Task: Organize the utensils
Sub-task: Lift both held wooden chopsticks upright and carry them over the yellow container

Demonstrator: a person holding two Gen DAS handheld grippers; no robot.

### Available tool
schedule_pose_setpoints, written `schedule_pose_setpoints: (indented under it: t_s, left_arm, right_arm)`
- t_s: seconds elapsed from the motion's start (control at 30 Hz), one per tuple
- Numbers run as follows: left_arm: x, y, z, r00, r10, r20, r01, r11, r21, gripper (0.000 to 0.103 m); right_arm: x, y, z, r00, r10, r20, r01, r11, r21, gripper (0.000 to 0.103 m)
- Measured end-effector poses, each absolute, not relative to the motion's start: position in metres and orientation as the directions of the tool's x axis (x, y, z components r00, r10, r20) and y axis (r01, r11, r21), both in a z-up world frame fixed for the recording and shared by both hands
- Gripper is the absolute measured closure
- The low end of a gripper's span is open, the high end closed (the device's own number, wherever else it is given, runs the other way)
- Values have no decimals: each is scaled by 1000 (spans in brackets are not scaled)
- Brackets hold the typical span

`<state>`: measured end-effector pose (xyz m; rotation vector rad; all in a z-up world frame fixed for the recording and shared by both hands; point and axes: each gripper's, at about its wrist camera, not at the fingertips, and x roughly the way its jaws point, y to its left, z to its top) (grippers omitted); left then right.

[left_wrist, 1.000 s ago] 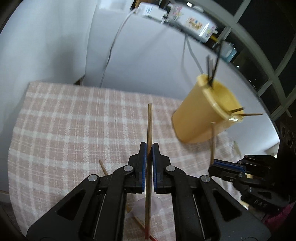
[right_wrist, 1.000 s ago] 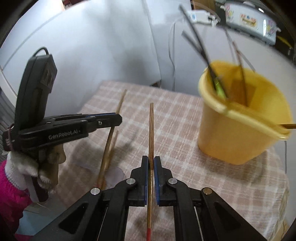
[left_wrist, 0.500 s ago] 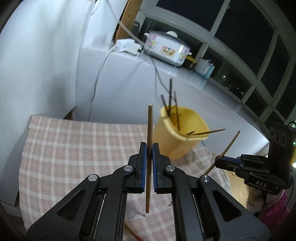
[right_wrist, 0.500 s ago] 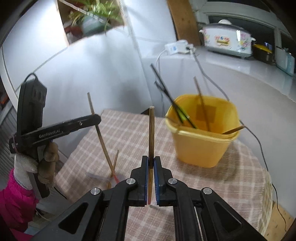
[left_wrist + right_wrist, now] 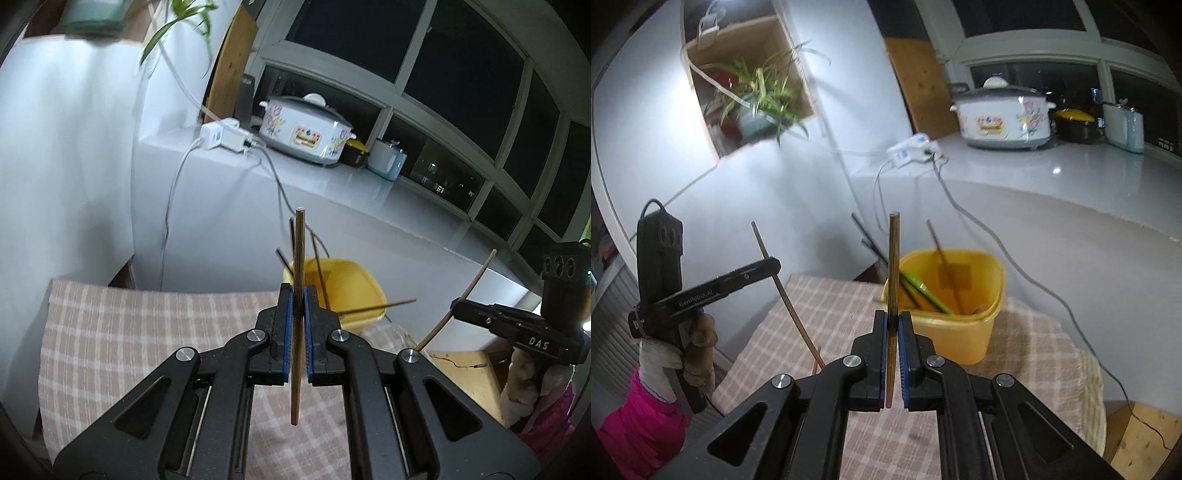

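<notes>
My left gripper (image 5: 298, 295) is shut on a wooden chopstick (image 5: 297, 280) held upright above the checked tablecloth (image 5: 147, 332). My right gripper (image 5: 893, 321) is shut on a second wooden chopstick (image 5: 893, 266), also upright. A yellow bucket (image 5: 956, 332) stands on the cloth ahead and holds several chopsticks and a spatula-like utensil (image 5: 951, 275); it shows behind the left jaws too (image 5: 351, 291). The right gripper appears at the right of the left wrist view (image 5: 456, 308). The left gripper appears at the left of the right wrist view (image 5: 774, 264). One chopstick (image 5: 817, 363) lies on the cloth.
A white counter (image 5: 1052, 192) behind the table carries a rice cooker (image 5: 1003, 116), a power strip (image 5: 912, 149) with cables hanging down, and other pots. A potted plant (image 5: 757, 107) sits in a wall niche. Dark windows (image 5: 461, 74) run behind the counter.
Both grippers have risen and tilted back, each carrying its chopstick up off the cloth. The bucket now looks lower and farther away in both views.
</notes>
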<state>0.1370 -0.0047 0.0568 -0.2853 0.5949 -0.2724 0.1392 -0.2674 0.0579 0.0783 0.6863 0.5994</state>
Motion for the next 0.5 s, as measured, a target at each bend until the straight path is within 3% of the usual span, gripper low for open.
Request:
schedule_pose_setpoints:
  t_s: [0.5]
  left_arm:
    - [175,-19,95,848,-322,-422,186,924,-333,100]
  right_arm:
    - [163,-292,99,696,541,-472,-459,841,287,100]
